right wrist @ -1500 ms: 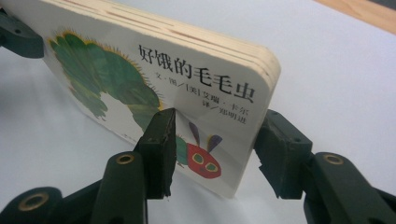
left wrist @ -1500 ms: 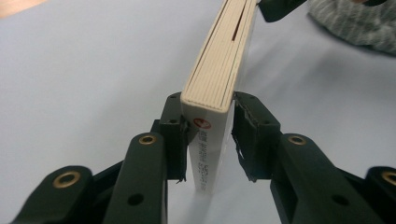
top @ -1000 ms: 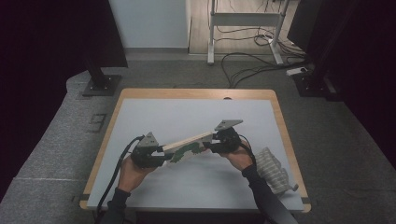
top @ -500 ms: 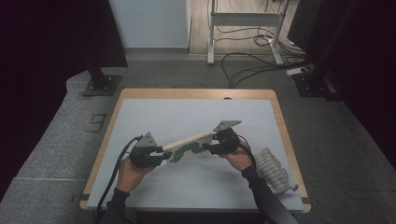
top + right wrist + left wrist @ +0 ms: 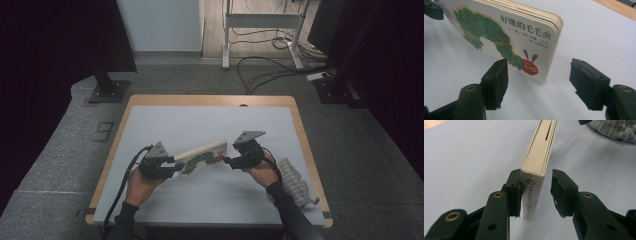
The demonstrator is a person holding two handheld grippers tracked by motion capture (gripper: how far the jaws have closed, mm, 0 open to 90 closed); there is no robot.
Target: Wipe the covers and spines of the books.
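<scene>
The table [image 5: 150, 125] carries a board book [image 5: 541, 150] standing on edge, its long axis running away from the left gripper [image 5: 536, 192], whose jaws straddle the spine, only one pad touching. The right gripper [image 5: 539, 82], jaws just opening, stands wide before the far corner.

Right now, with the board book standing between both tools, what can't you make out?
- Board book: back cover faces away in the right gripper view, and the high view is too far off.
- Spine print: too small and blurred in the left gripper view.
- Grey cloth: cut off by the top edge there; a sleeve overlaps it in the high view.
</scene>
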